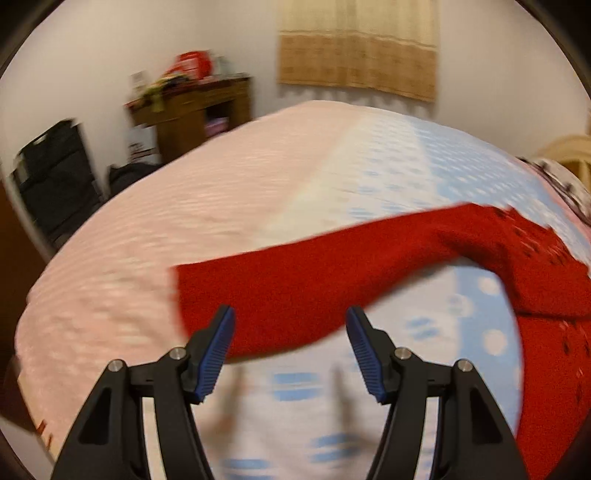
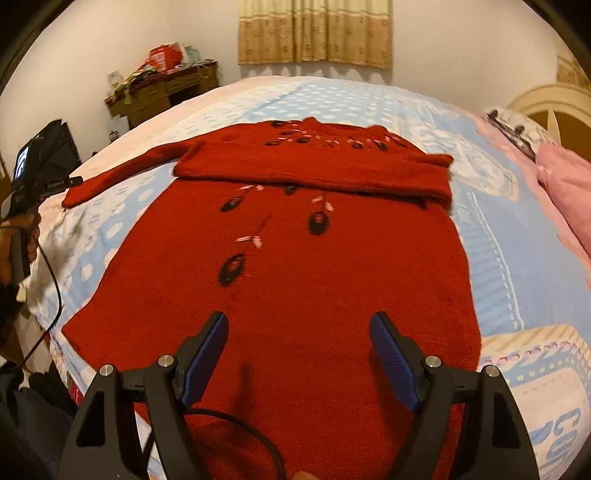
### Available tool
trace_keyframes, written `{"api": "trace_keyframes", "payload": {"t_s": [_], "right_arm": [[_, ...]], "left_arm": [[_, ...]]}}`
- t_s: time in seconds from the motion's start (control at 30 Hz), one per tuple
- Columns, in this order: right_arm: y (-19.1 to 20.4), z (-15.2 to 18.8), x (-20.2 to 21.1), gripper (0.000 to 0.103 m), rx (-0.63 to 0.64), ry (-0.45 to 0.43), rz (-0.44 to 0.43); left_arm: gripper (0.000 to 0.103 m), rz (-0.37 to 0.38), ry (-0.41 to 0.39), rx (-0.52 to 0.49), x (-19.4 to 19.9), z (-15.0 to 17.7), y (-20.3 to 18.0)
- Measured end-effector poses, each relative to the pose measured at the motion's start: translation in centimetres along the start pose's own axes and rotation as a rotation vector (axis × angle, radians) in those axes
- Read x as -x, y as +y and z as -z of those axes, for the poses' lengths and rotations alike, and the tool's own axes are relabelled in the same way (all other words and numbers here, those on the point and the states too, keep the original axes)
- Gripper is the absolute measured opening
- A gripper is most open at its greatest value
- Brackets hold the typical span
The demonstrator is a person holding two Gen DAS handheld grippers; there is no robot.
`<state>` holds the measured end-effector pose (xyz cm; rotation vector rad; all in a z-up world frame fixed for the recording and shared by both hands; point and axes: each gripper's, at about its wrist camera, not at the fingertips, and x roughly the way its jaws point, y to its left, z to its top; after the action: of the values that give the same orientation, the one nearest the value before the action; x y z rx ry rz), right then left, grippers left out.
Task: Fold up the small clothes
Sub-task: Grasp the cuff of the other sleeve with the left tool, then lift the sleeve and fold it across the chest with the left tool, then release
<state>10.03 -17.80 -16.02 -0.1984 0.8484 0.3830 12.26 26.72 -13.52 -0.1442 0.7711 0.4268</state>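
Your left tool stands released, its blue ribbed pads apart with nothing pressed between them; beyond its tips lies the long sleeve of the red knitted sweater, stretched flat across the bed. Your right tool is likewise released, its pads wide and empty, hovering over the sweater's lower body. The sweater lies spread on the blue, white and pink patterned bedspread, its other sleeve folded across the chest, dark embroidered ovals on its front. A pink pillow lies at the right; a wooden desk stands by the far wall under a beige curtain.
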Motion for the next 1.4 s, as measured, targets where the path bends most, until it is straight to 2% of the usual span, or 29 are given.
{"api": "trace_keyframes", "payload": {"t_s": [0.1,0.23,0.33,0.6,0.63,0.67,0.7,0.77,0.97,1.13,1.4], "right_arm": [[1.0,0.1,0.1,0.079,0.031,-0.01,0.006],[1.7,0.2,0.0,0.079,0.049,-0.012,0.003],[2.0,0.3,0.1,0.079,0.061,-0.018,0.005],[2.4,0.5,0.2,0.079,0.057,-0.028,-0.005],[2.5,0.5,0.2,0.079,0.058,-0.029,-0.007],[2.6,0.5,0.3,0.079,0.06,-0.031,-0.008],[2.7,0.5,0.3,0.079,0.062,-0.033,-0.009],[2.7,0.5,0.3,0.079,0.061,-0.037,-0.01],[2.6,0.4,0.5,0.079,0.05,-0.043,-0.012],[2.4,0.2,0.9,0.079,0.037,-0.05,-0.023],[1.1,-0.4,2.4,0.079,-0.004,-0.083,-0.038]], "left_arm": [[0.065,-0.025,0.032,0.105,-1.2,0.0,3.2],[0.062,0.023,0.071,0.192,-2.9,0.1,4.7],[0.051,0.057,0.092,0.218,-4.4,0.1,4.6],[0.047,0.013,0.069,0.226,-5.4,0.2,5.2],[0.038,0.002,0.072,0.209,-5.5,0.2,5.1],[0.022,0.001,0.073,0.202,-5.5,0.1,5.1],[0.015,0.03,0.077,0.212,-5.5,0.0,5.4],[0.013,0.084,0.086,0.255,-5.4,0.0,6.2],[0.011,0.148,0.084,0.285,-4.7,-0.2,6.4],[0.011,0.246,0.044,0.274,-2.7,-1.6,4.7],[0.011,0.379,-0.046,0.195,1.9,-5.0,-0.1]]}}
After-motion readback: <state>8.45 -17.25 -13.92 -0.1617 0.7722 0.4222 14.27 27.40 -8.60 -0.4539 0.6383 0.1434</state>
